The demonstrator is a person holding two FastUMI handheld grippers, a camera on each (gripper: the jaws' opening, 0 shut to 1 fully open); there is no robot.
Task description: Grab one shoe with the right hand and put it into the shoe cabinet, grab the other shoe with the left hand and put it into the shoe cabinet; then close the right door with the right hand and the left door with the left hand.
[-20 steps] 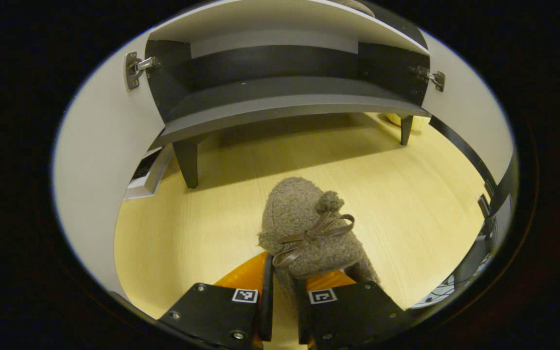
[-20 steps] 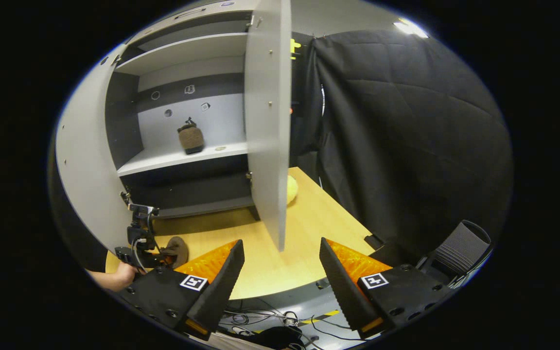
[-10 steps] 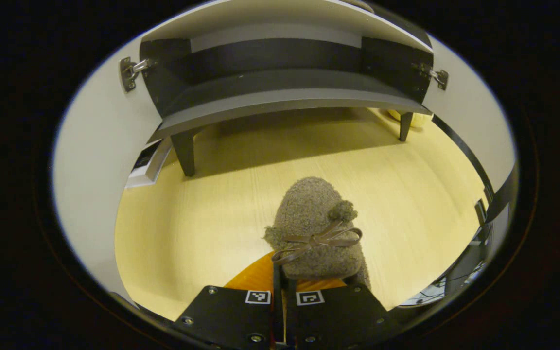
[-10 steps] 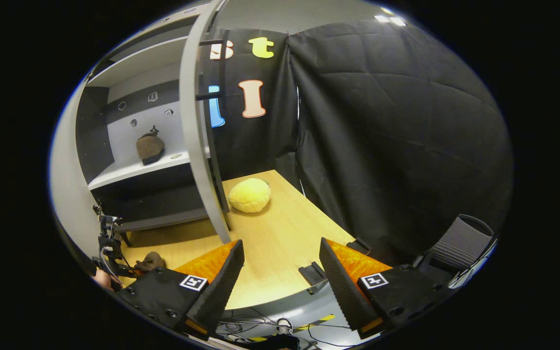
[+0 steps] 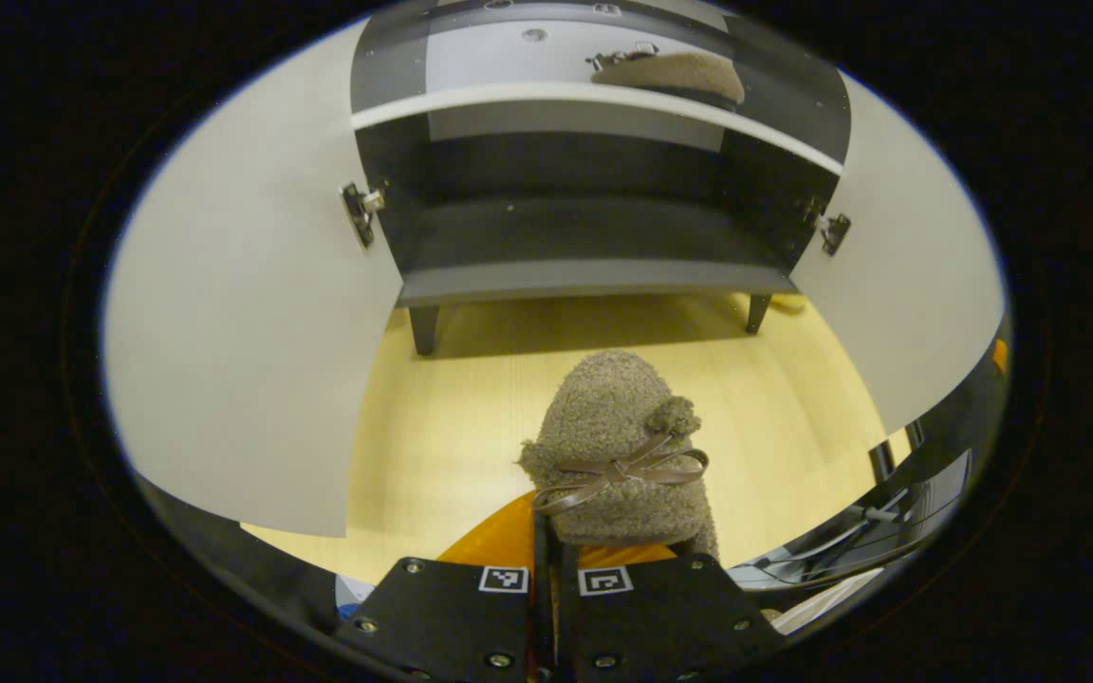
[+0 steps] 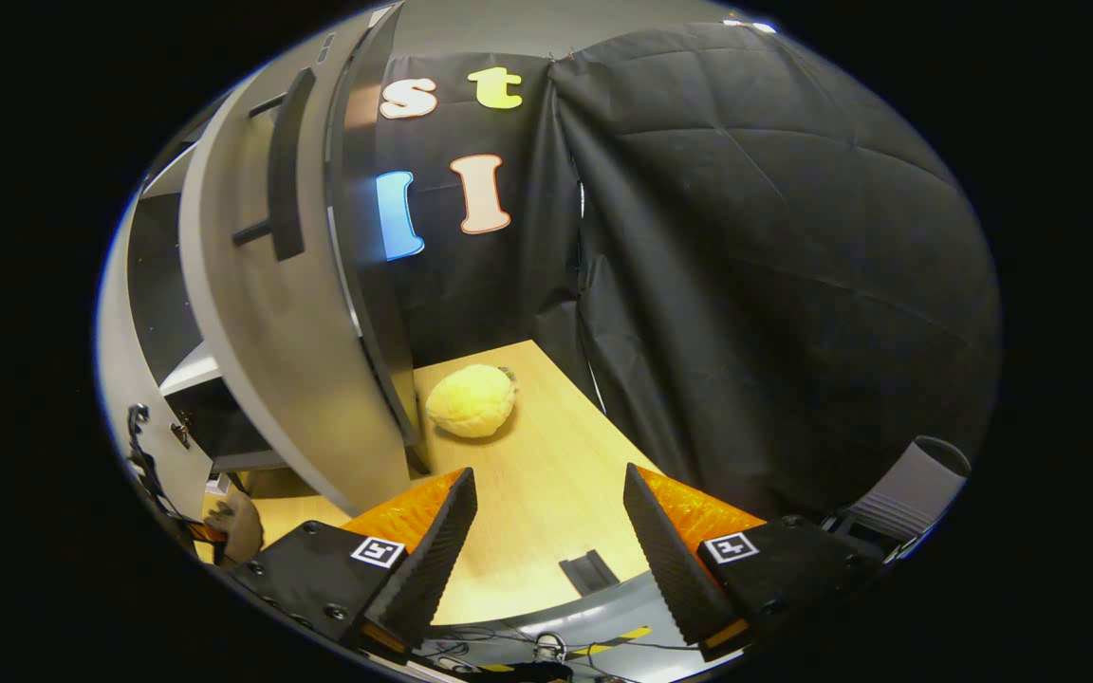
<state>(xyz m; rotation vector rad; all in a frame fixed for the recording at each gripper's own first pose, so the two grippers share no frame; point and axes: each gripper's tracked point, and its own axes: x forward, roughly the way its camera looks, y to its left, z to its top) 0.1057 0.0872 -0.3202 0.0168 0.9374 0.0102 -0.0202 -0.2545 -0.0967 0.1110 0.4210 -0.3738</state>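
A: What is the left gripper (image 5: 548, 579) doing?
B: It is pinching the fuzzy brown shoe (image 5: 618, 446) by its heel, above the wooden surface (image 5: 433, 446), facing the shoe cabinet (image 5: 584, 228) between its two open doors.
A: And inside?
B: The other shoe (image 5: 684, 76) is lying on the upper shelf (image 5: 509, 95); the lower shelf is sitting bare.
A: The right gripper (image 6: 546, 531)?
B: It is hanging spread, holding nothing, beside the right door (image 6: 262, 313), near a yellow plush (image 6: 471, 400).
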